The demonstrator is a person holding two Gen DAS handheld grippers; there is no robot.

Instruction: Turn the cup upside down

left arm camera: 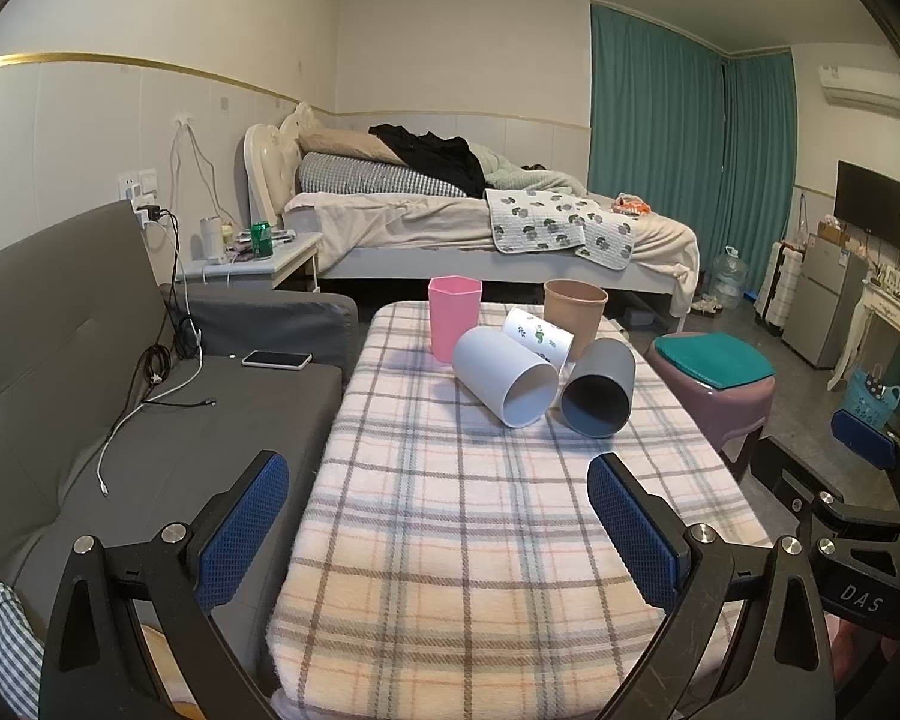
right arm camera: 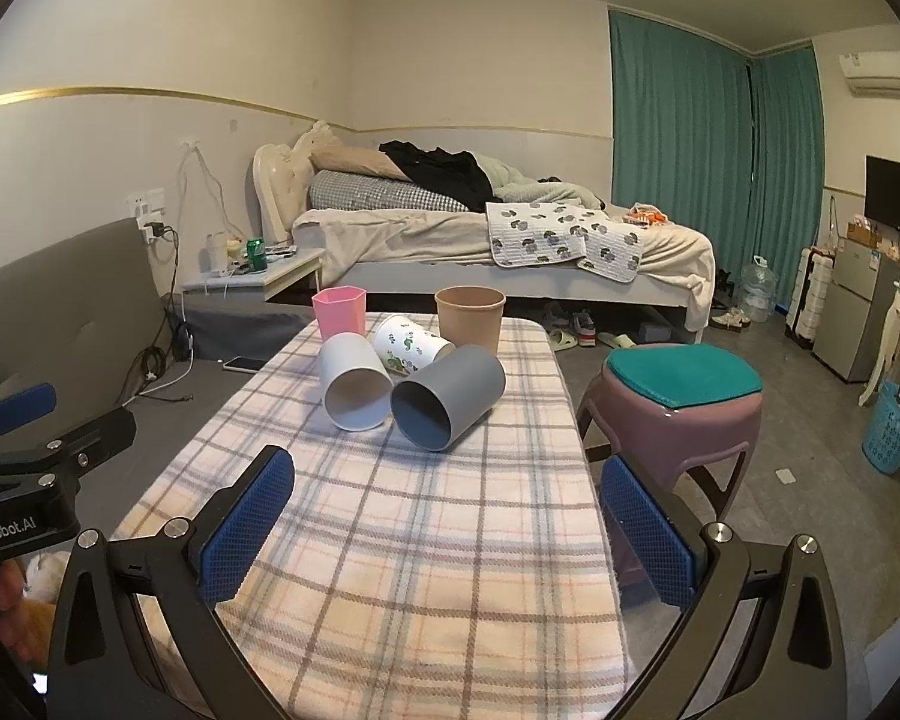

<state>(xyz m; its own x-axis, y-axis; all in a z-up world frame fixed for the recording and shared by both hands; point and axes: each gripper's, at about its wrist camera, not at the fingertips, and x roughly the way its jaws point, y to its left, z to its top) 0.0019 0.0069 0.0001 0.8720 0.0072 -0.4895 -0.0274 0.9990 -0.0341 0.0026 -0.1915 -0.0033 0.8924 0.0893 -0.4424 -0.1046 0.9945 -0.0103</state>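
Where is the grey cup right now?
The grey cup lies on its side on the plaid table, mouth toward the cameras, touching the white cup on its left, in front of the brown cup.

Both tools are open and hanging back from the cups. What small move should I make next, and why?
Probably ease the right tool forward toward the gray cup. It lies on its side nearest that tool, mouth facing the camera, clear on its right, while the white cup crowds its left. Both tools are open and empty; the left tool sits equally far back.
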